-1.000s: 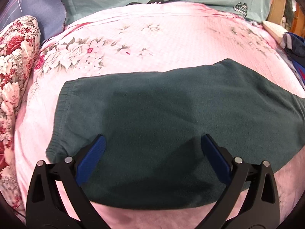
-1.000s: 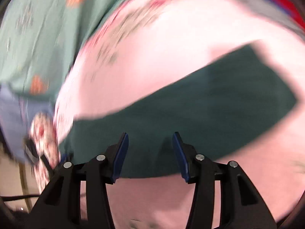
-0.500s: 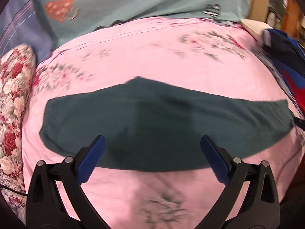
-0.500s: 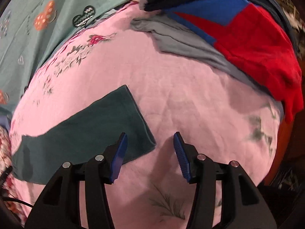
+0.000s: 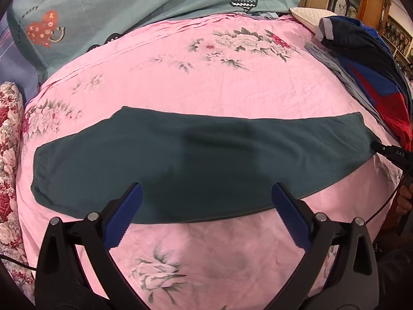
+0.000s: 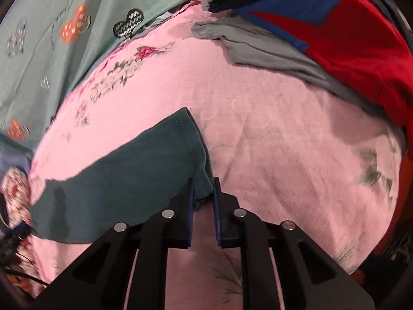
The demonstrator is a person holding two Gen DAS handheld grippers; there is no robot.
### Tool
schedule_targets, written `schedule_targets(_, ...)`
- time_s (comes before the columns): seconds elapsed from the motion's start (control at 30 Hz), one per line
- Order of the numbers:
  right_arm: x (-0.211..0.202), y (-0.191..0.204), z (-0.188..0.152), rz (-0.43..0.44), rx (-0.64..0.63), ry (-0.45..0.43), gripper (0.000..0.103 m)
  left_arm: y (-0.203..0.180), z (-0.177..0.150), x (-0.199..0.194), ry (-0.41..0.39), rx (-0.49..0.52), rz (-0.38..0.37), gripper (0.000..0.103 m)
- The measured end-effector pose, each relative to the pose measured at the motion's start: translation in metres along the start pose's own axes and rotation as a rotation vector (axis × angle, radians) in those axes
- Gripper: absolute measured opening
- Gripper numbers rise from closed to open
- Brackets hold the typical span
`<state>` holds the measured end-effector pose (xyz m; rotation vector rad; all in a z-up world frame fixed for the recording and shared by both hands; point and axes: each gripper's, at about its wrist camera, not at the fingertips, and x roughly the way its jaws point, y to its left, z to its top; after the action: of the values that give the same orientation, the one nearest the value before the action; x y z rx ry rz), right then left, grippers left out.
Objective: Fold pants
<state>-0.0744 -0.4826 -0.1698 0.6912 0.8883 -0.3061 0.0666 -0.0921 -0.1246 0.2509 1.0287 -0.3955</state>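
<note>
Dark green pants [image 5: 196, 162] lie flat on a pink floral bed sheet [image 5: 206, 77], folded leg on leg, waistband at the left and cuffs at the right. My left gripper [image 5: 206, 206] is open and empty, hovering over the near edge of the pants' middle. My right gripper [image 6: 202, 196] is shut on the near corner of the pants' cuff end [image 6: 180, 149]. It also shows in the left wrist view [image 5: 387, 152] at the far right, at the cuff.
A pile of red, blue, navy and grey clothes [image 6: 322, 33] lies at the right side of the bed [image 5: 374, 77]. A teal heart-print cover [image 5: 129, 7] runs along the back. A floral pillow [image 5: 7, 160] lies at the left.
My right gripper moved to the cuff end and closed on its corner. My left gripper pulled back and up, so the whole length of the pants is in view.
</note>
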Motion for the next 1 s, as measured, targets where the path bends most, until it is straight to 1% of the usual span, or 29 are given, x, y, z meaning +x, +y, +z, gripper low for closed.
schedule_targets(0.07, -0.006, -0.002, -0.001, 0.034, 0.034, -0.008, 0.011, -0.012, 0.002, 0.006, -0.001, 0.024, -0.011, 0.101)
schedule_targets(0.13, -0.013, 0.002, 0.000, 0.051, 0.032, -0.024, 0.011, -0.026, 0.006, 0.012, -0.007, 0.050, -0.022, 0.101)
schedule_targets(0.2, -0.015, 0.005, -0.001, 0.046, 0.016, -0.026, 0.011, -0.041, 0.013, 0.021, -0.008, 0.054, -0.036, 0.101)
schedule_targets(0.27, -0.011, 0.006, -0.003, 0.022, 0.001, -0.015, 0.011, -0.053, 0.021, 0.032, 0.001, 0.035, -0.040, 0.101)
schedule_targets(0.33, -0.006, 0.004, -0.006, 0.017, 0.016, 0.000, 0.011, -0.066, 0.028, 0.040, -0.007, 0.031, -0.015, 0.101)
schedule_targets(0.4, -0.006, 0.003, -0.008, 0.021, 0.023, -0.006, 0.011, -0.082, 0.030, 0.052, -0.019, 0.068, 0.041, 0.101)
schedule_targets(0.47, -0.007, 0.003, -0.008, 0.019, 0.021, -0.008, 0.011, -0.093, 0.028, 0.069, 0.016, 0.113, 0.087, 0.101)
schedule_targets(0.53, -0.007, 0.003, -0.007, 0.021, 0.025, -0.005, 0.011, -0.096, 0.020, 0.086, 0.067, 0.124, 0.098, 0.101)
schedule_targets(0.6, -0.012, 0.005, -0.003, 0.033, 0.035, -0.012, 0.011, -0.091, 0.013, 0.089, 0.045, 0.095, 0.088, 0.101)
schedule_targets(0.63, -0.020, 0.011, 0.001, 0.054, 0.034, -0.034, 0.011, -0.089, 0.010, 0.089, 0.037, 0.079, 0.076, 0.101)
schedule_targets(0.7, -0.033, 0.028, 0.008, 0.089, 0.004, -0.071, 0.011, -0.080, 0.010, 0.093, 0.046, 0.032, 0.035, 0.101)
schedule_targets(0.77, -0.049, 0.059, 0.018, 0.145, -0.060, -0.110, 0.011, -0.072, 0.009, 0.096, 0.058, -0.012, -0.005, 0.101)
schedule_targets(0.8, -0.053, 0.071, 0.021, 0.164, -0.084, -0.120, 0.011, -0.073, 0.007, 0.096, 0.048, -0.006, -0.005, 0.101)
schedule_targets(0.83, -0.057, 0.093, 0.024, 0.193, -0.130, -0.134, 0.011, -0.075, 0.006, 0.095, 0.036, 0.004, -0.002, 0.101)
schedule_targets(0.87, -0.059, 0.109, 0.026, 0.216, -0.166, -0.141, 0.011, -0.073, 0.006, 0.095, 0.028, 0.000, -0.012, 0.101)
schedule_targets(0.9, -0.060, 0.133, 0.026, 0.246, -0.220, -0.145, 0.011, -0.070, 0.007, 0.094, 0.033, 0.000, -0.028, 0.101)
schedule_targets(0.93, -0.058, 0.149, 0.026, 0.266, -0.257, -0.141, 0.011, -0.067, 0.009, 0.092, 0.049, 0.000, -0.043, 0.101)
schedule_targets(0.97, -0.054, 0.171, 0.023, 0.285, -0.311, -0.135, 0.011, -0.062, 0.010, 0.089, 0.058, -0.016, -0.059, 0.100)
schedule_targets(1.0, -0.049, 0.187, 0.021, 0.294, -0.350, -0.130, 0.011, -0.054, 0.007, 0.080, 0.045, -0.044, -0.075, 0.100)
